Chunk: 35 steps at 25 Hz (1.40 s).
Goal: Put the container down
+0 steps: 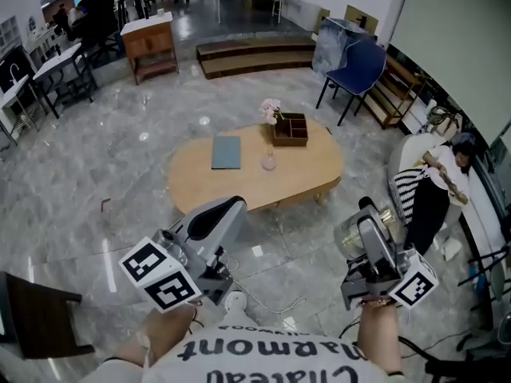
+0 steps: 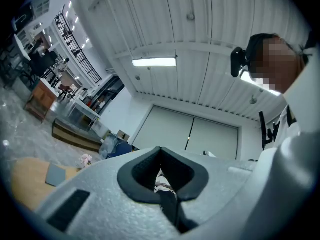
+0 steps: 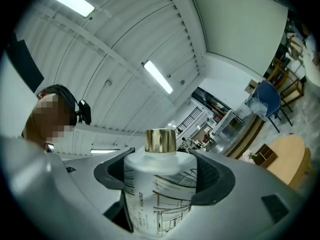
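Right tongs point(image 3: 165, 176) clench the frosted white container with a gold cap point(image 3: 157, 194), raised over the marble floor point(image 1: 120, 174), apart from the oval wooden surface point(image 1: 307, 178). Left tongs point(image 2: 162, 175) are clenched together, empty. A grey book point(image 1: 226, 152), pink flowers point(image 1: 271, 110) and a wooden box point(image 1: 291, 129) sit on that surface.

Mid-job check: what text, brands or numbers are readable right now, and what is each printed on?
"MINISO": vertical, on the white bottle clamped in the right gripper.
"Chateau Marmont": upside down on the person's shirt; the second word's first letter is unclear.
Smaller print beside the bottle's line drawing: too small to read.
Marker cubes: square patterns only, no words.
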Tool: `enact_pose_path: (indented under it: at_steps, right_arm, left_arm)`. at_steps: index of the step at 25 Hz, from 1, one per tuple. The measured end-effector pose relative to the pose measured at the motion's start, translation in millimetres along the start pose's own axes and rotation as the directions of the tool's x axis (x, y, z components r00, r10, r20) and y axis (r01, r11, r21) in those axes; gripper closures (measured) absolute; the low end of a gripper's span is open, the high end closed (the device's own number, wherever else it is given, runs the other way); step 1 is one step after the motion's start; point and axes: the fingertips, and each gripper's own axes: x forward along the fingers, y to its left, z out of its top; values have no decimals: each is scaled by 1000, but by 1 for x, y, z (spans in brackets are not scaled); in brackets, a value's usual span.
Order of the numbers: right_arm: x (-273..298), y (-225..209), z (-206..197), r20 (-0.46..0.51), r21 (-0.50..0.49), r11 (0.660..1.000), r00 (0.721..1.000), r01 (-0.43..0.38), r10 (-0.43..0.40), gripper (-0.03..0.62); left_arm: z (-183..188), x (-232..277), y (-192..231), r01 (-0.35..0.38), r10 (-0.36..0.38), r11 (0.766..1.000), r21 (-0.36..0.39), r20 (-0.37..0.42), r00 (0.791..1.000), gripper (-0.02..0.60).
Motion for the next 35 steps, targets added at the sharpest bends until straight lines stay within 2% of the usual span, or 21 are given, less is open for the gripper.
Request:
enact_pose_path:
  at_steps: [5,9,14,18,23,28,35]
  right_arm:
    - [84,-39,-15,-16,32,999,999,-33,34,247]
    - [132,-58,-30,-21,58,996,997,-67,68,247]
    - [167,-84,-50,-39,96,993,997,-67,71,247]
    - [179,-102,-70,-99,119,993,995,-21,33,247]
    - [195,-131,-81,-148,134,991,989,8,12,247]
    - [237,-159,-99,-197,188,982,978,-25,63,247]
    - [304,-208,-101,-273,205,974,950,-95,150,247]
  left_arm:
    - [48,14,67,-25,23,999,44,43,999,568]
    - [69,15,113,-77,72,993,85,60,996,568]
    - [71,9,150,-104,101,993,56,46,994,568]
    - [64,4,172,-126,126,992,2,25,992,568]
    - [56,10,199,-167,167,986,-21,8,986,568]
    - [64,18,235,-240,240,971,-20,49,969,568]
    - [71,53,284,-289,290,957,-22,94,953,568]
